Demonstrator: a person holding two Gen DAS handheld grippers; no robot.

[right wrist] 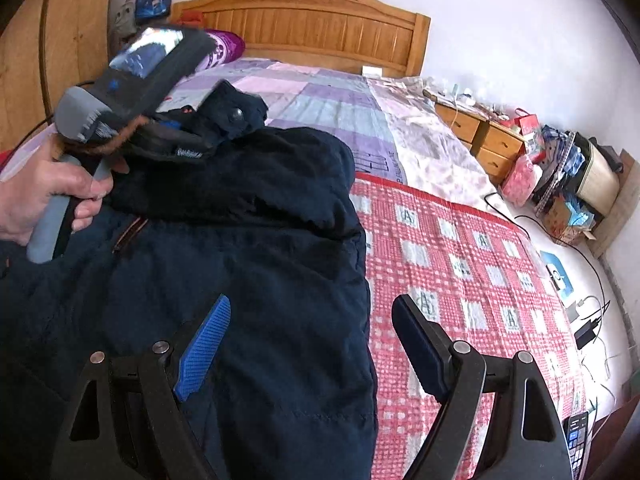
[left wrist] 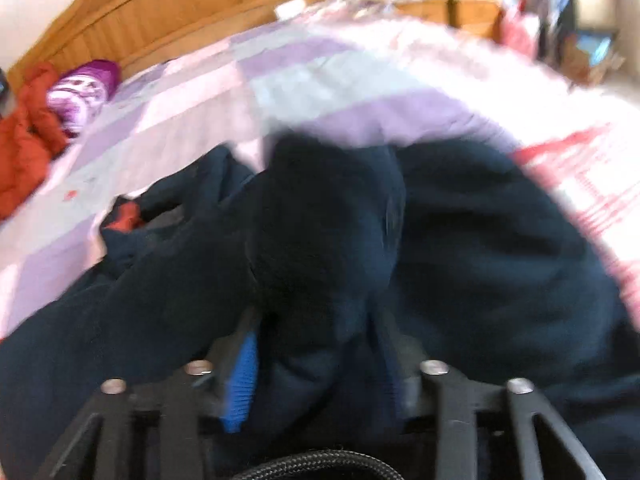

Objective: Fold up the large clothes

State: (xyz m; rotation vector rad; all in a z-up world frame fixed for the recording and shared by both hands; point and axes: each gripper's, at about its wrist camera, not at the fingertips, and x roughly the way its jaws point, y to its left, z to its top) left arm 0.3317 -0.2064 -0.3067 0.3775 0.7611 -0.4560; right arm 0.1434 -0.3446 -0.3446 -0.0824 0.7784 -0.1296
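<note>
A large dark navy jacket (right wrist: 240,240) lies on the bed, filling the left and middle of the right wrist view. My left gripper (left wrist: 316,344) is shut on a thick fold of the jacket (left wrist: 328,220), which bulges up between its fingers; this view is blurred. In the right wrist view the left gripper (right wrist: 176,136) is at the upper left, held by a hand, and lifts a jacket part with a snap button. My right gripper (right wrist: 312,320) is open and empty, just above the jacket's right edge.
The bed has a purple patchwork sheet (right wrist: 320,96) and a red-and-white checked cover (right wrist: 460,260). A wooden headboard (right wrist: 304,20) is at the back. A cluttered wooden nightstand (right wrist: 480,132) and cables (right wrist: 580,312) are to the right. Red clothing (left wrist: 24,136) lies near the headboard.
</note>
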